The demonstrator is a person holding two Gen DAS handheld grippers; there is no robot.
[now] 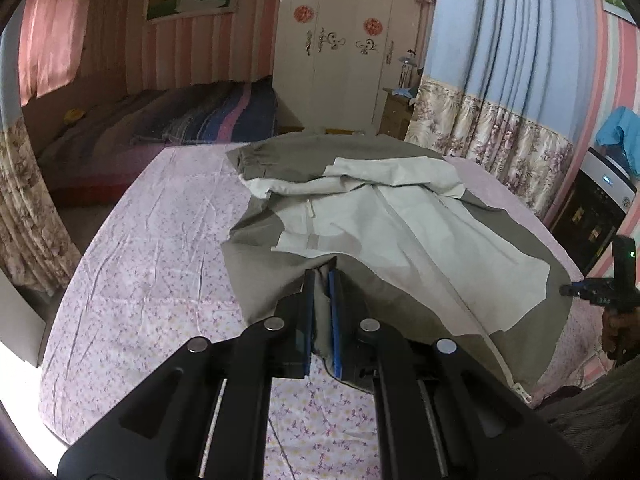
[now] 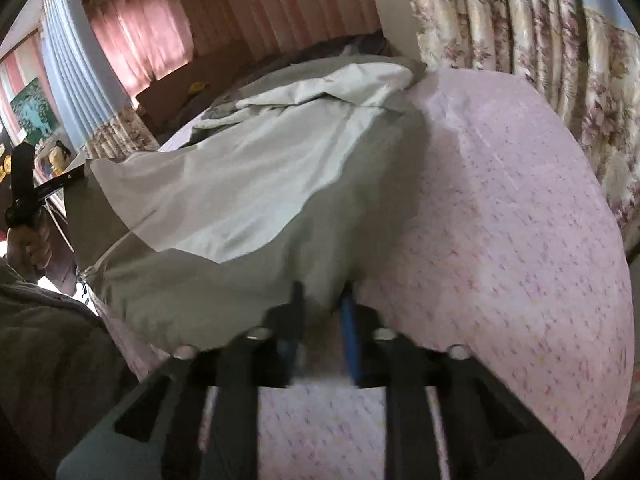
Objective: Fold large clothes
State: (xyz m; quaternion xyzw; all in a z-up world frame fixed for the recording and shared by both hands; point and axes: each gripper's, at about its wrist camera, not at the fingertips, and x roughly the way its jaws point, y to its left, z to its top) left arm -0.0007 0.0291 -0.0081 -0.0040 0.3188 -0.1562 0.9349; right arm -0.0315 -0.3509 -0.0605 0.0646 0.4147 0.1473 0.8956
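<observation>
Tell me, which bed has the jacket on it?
The near bed with the pink flowery sheet holds the jacket; the far bed has a dark striped blanket.

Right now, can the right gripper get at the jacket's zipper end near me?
Probably not yet: the right gripper looks shut on the jacket hem, and the zipper end lies across the garment, nearer the left gripper.

Light: dim indoor daylight, glowing through pink curtains point(image 1: 52, 40)
Glare: white blown-out patch at lower left of left view
Blur: right view smeared, tongs point(image 2: 322, 316) soft
Edges: fisheye bending, dark corners
</observation>
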